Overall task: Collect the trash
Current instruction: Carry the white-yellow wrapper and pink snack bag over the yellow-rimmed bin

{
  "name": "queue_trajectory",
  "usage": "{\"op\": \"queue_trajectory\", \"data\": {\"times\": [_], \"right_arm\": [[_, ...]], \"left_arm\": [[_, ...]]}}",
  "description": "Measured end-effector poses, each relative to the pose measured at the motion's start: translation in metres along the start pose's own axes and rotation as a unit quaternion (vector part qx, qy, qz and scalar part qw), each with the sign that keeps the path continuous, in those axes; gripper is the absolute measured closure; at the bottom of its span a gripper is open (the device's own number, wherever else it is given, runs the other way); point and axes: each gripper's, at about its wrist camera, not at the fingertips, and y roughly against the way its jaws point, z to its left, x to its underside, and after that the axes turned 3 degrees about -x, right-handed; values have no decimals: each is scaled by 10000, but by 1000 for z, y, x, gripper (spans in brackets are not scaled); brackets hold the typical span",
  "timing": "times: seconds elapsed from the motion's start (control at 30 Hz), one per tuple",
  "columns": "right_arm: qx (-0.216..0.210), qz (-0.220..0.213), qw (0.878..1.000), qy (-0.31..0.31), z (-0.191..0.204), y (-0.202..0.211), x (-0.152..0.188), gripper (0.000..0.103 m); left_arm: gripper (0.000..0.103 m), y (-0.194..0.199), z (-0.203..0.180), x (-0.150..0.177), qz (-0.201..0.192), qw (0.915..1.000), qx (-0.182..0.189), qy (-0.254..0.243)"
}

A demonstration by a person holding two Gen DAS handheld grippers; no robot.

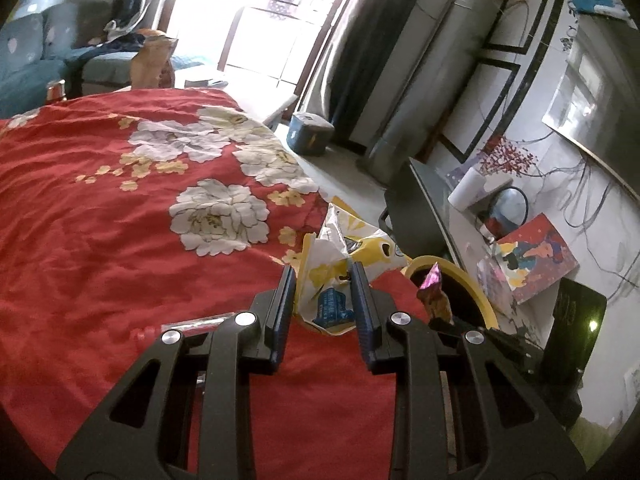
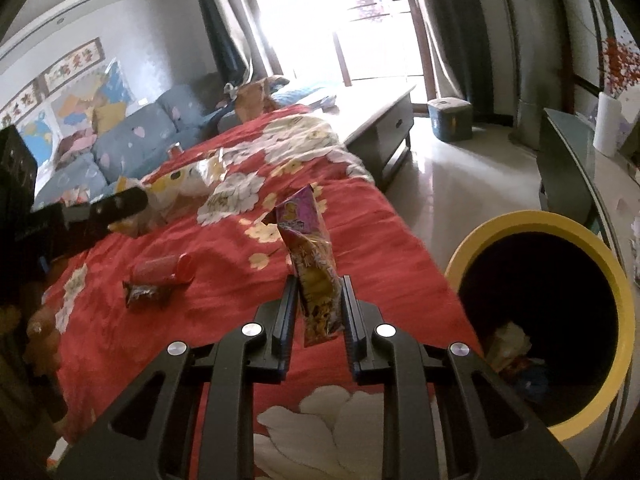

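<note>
While the red flowered bedspread [image 2: 168, 264] fills most of both views, the yellow-rimmed bin [image 2: 600, 256] stands just beside the bed's edge, its dark inside holding some scraps that are hard to make out. The left gripper [image 1: 323, 280] is clamped on a white and yellow plastic bag [image 1: 332, 276], and the right gripper [image 2: 318, 292] is clamped on a purple snack wrapper [image 2: 308, 248], both lifted clear of the bedspread. Both look light, thin and crinkly, likely to slip or flop, so a pinch on a bunched fold near the middle seems safest. Left on the bed are a red bottle [image 2: 160, 270] and a dark wrapper [image 2: 146, 294], touching or nearly so. The bag's far end is hidden behind the left gripper's fingers.
</note>
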Motion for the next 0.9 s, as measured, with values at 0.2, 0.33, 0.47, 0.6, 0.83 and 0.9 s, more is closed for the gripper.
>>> {"op": "queue_trajectory", "data": {"times": [0.2, 0.33, 0.47, 0.6, 0.83, 0.9], "right_arm": [[83, -130, 9998, -160, -13, 10, -5, 83], [148, -193, 9993, -272, -24, 15, -8, 83], [218, -271, 9987, -373, -34, 20, -9, 83], [297, -347, 9979, -470, -43, 25, -11, 83], [489, -494, 9950, -717, -71, 37, -15, 83], [549, -534, 9938, -803, -81, 40, -16, 83]], "left_arm": [[81, -2, -15, 2, 13, 9999, 50, -157], [81, -5, -25, 3, 37, 9996, 81, -257], [81, -8, -36, 6, 92, 9992, 122, -367], [81, -13, -48, 9, 154, 9986, 170, -484], [81, -25, -73, 14, 297, 9964, 298, -731], [81, -30, -82, 16, 343, 9955, 334, -823]]}}
